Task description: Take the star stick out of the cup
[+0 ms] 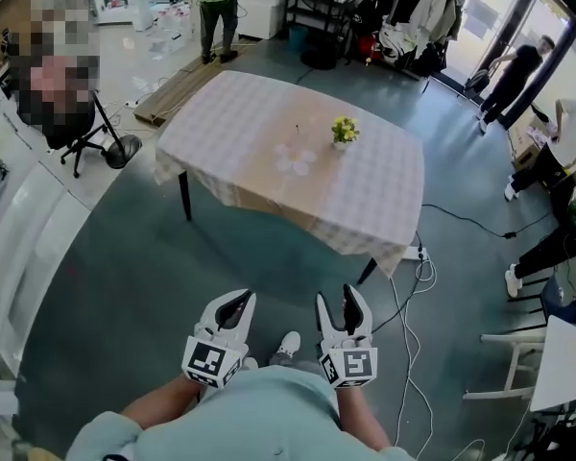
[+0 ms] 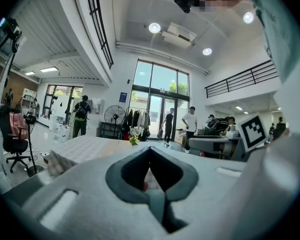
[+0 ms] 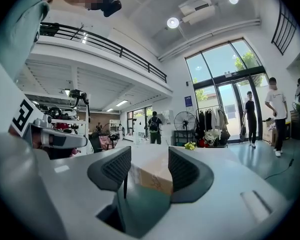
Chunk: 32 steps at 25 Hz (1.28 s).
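My left claw (image 1: 233, 305) is closed and my right claw (image 1: 339, 305) apart, both empty. At 12 o'clock the desk (image 1: 240, 104) carries cups (image 1: 294, 158) and yellow flowers (image 1: 344, 130), with floor (image 1: 125, 257) between.

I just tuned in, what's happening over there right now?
Nothing has been picked up yet. The person stands on the floor, back from the table, with both grippers held close to the body. The left gripper is shut on nothing and the right gripper is open and empty. On the table, a thin stick rises from what looks like a clear cup, beside small yellow flowers.
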### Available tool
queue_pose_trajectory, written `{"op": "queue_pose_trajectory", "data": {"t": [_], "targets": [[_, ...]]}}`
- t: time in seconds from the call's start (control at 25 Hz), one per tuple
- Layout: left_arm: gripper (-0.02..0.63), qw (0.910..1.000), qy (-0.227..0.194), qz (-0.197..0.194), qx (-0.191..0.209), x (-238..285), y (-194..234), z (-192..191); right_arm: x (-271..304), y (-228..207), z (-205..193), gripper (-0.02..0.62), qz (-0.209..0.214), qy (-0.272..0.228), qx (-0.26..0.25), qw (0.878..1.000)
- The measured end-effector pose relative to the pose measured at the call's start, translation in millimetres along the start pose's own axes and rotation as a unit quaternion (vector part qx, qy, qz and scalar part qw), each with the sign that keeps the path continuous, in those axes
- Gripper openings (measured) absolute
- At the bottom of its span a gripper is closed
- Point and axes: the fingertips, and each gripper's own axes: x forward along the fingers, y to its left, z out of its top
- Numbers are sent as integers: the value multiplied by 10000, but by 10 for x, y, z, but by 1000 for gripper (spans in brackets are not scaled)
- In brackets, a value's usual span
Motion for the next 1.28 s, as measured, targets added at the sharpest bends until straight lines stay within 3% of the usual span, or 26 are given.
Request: {"op": "queue_pose_trajectory", "data": {"t": [0.8,1.28], "targets": [[2,9984,-53,541,178,873,-261,254,375,-848,11,202,368,-47,46,9993],[2,9981,85,567,207,1233,-211,270,598,-1111,-35,198,375,41,15,9993]]}}
